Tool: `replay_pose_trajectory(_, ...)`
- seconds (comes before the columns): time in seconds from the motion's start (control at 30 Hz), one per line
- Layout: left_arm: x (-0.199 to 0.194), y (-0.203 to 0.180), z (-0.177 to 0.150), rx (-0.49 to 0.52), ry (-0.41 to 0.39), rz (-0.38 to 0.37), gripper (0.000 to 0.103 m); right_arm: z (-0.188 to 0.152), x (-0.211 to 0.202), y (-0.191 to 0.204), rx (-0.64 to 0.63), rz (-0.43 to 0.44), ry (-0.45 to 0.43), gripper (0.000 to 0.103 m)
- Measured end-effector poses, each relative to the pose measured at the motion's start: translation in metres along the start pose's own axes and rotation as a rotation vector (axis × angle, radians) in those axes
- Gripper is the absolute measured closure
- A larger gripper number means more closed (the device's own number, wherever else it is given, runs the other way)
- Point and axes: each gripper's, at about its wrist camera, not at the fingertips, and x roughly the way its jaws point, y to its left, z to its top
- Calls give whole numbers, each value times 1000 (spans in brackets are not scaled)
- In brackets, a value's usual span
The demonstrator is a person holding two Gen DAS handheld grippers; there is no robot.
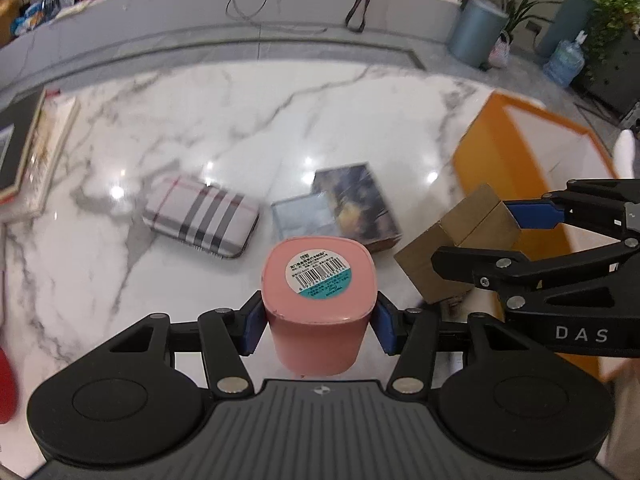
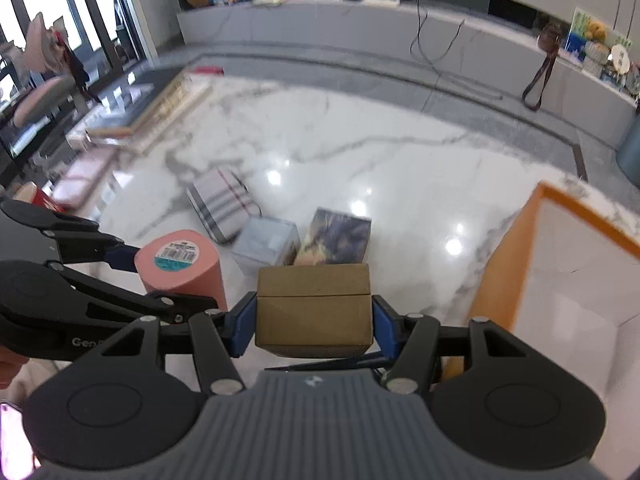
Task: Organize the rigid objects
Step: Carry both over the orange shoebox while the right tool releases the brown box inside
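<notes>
My left gripper [image 1: 318, 326] is shut on a pink rounded container [image 1: 320, 300] with a barcode label on its base, held above the marble floor; it also shows in the right wrist view [image 2: 180, 266]. My right gripper [image 2: 314, 326] is shut on a brown cardboard box [image 2: 313, 308], which also shows in the left wrist view [image 1: 452, 240]. On the floor lie a plaid case [image 1: 200, 216], a pale blue box [image 1: 304, 216] and a dark picture box [image 1: 356, 204]. An orange open box [image 1: 520, 168] with a white inside stands at the right.
Flat framed items and books [image 1: 28, 156] lie stacked at the left of the floor. A grey ledge [image 1: 280, 4] with cables, a bag, a bin [image 1: 476, 32] and plants runs along the back. A water jug [image 1: 564, 62] stands at the far right.
</notes>
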Motion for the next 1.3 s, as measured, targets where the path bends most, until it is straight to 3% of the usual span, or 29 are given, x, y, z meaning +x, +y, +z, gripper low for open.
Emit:
replay_pose_trajectory(0.3,-60,-72,11,109,-130,-87,41,-19,-98,-30,11,-74,-119,44)
replay_pose_trajectory(0.57,-65,-156,18,240,-149,-218,41,-66,-147,-87,81,-188,-112,44)
replay_pose_trajectory(0.7,-49,-195,19,292,-107,-261,41,-93,-146,-113,111,-217,-56,44)
replay_pose_trajectory(0.83,-25,-218,19,314,-58,-257,41,-114,-126,-131,143,-219,17,44)
replay_pose_trajectory(1.2,13,-228,19,325,13,-237,41,-135,-74,-139,158,-221,163,44)
replay_pose_trajectory(1.3,19,-230,20,326,26,-239,41,-134,-73,-139,196,-155,186,44)
